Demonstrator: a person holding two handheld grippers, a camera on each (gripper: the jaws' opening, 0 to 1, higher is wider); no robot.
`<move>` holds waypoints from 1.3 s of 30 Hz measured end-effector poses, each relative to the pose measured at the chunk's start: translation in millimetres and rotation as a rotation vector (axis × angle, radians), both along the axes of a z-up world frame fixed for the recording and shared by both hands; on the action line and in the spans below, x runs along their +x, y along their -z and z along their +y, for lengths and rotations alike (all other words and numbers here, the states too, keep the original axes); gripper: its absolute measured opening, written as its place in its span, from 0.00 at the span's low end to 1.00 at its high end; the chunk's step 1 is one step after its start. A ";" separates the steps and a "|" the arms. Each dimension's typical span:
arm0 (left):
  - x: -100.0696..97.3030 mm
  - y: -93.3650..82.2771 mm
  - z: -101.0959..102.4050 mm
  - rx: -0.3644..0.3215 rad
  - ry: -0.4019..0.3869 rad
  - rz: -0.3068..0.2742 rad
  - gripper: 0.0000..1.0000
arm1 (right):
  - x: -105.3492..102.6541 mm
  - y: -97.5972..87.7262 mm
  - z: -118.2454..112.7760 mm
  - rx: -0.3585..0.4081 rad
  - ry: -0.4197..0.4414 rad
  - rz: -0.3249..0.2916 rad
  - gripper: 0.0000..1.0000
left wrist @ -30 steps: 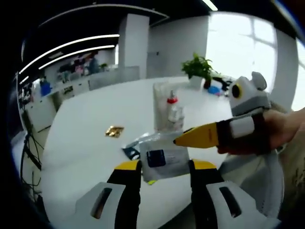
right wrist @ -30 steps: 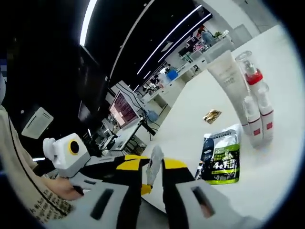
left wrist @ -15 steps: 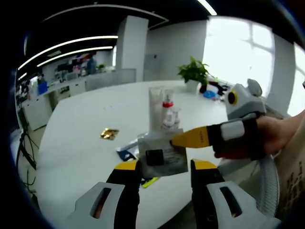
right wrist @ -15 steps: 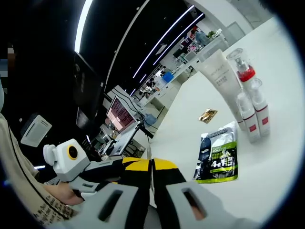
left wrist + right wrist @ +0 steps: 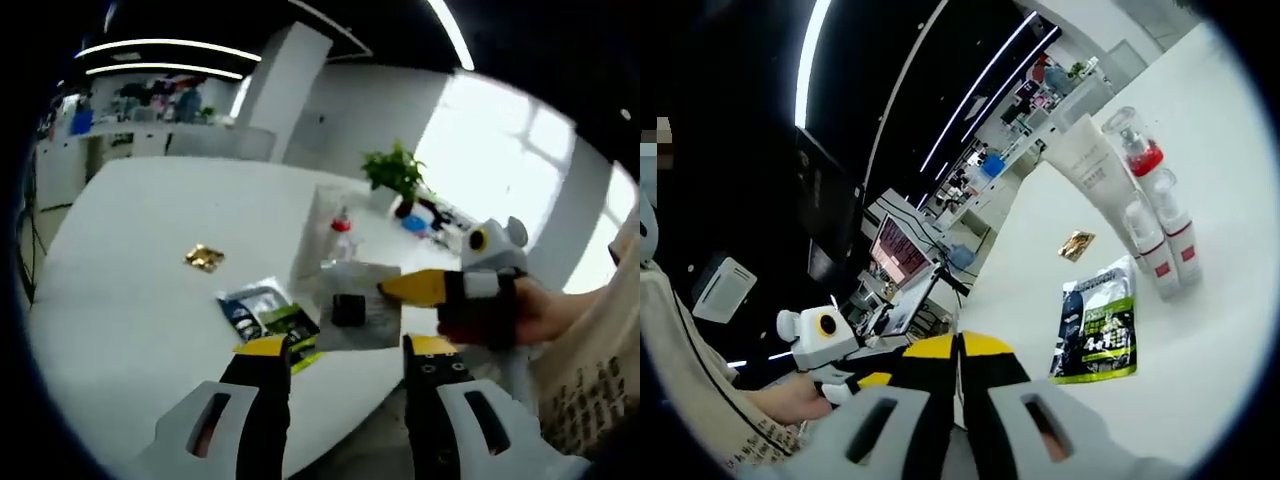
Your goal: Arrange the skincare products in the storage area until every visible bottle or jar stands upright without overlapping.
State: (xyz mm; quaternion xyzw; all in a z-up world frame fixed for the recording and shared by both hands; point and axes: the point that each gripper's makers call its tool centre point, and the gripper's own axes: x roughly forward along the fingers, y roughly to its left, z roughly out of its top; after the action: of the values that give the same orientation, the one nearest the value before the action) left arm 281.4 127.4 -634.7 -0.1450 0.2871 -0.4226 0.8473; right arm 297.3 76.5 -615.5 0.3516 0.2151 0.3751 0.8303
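My right gripper [image 5: 959, 345] is shut on a silver sachet with a dark label [image 5: 352, 307] and holds it in the air. In the left gripper view the right gripper [image 5: 388, 290] comes in from the right, just ahead of my open left gripper [image 5: 347, 348], whose jaws hold nothing. A white tube [image 5: 1090, 172], a red-collared bottle [image 5: 1137, 152] and two small red-labelled bottles [image 5: 1165, 240] stand close together on the white table [image 5: 1200, 360]. A black-and-green sachet [image 5: 1098, 325] lies flat in front of them. The same group shows as tube [image 5: 318, 222] and bottle [image 5: 342, 226].
A gold wrapper [image 5: 203, 257] lies alone on the table to the left of the black-and-green sachet [image 5: 265, 312]. A potted plant [image 5: 393, 170] stands at the far edge. The left gripper [image 5: 865, 382], in a hand, is low on the left beside the table's near edge.
The right jaws have closed tight on the silver sachet and carried it out from between the left jaws. The left gripper has drawn back from it.
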 end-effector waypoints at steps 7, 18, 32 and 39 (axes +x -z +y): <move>-6.4 -3.1 1.9 -0.117 0.021 0.081 0.38 | -8.3 -10.3 5.0 0.039 -0.059 -0.003 0.01; -10.9 -6.0 -0.5 -0.185 0.022 0.115 0.23 | -15.7 -10.8 16.0 0.048 -0.100 0.010 0.01; -16.2 -6.9 9.8 -0.243 -0.041 0.165 0.00 | -7.6 -1.2 24.3 -0.070 -0.109 -0.018 0.03; -11.8 2.0 23.3 -0.236 -0.108 0.213 0.00 | 2.1 15.9 39.8 -0.255 -0.154 -0.073 0.05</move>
State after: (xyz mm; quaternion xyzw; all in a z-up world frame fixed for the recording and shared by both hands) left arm 269.5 150.7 -636.7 -0.3027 0.3155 -0.3894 0.8107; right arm 299.4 116.2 -631.3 0.2121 0.2572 0.4200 0.8441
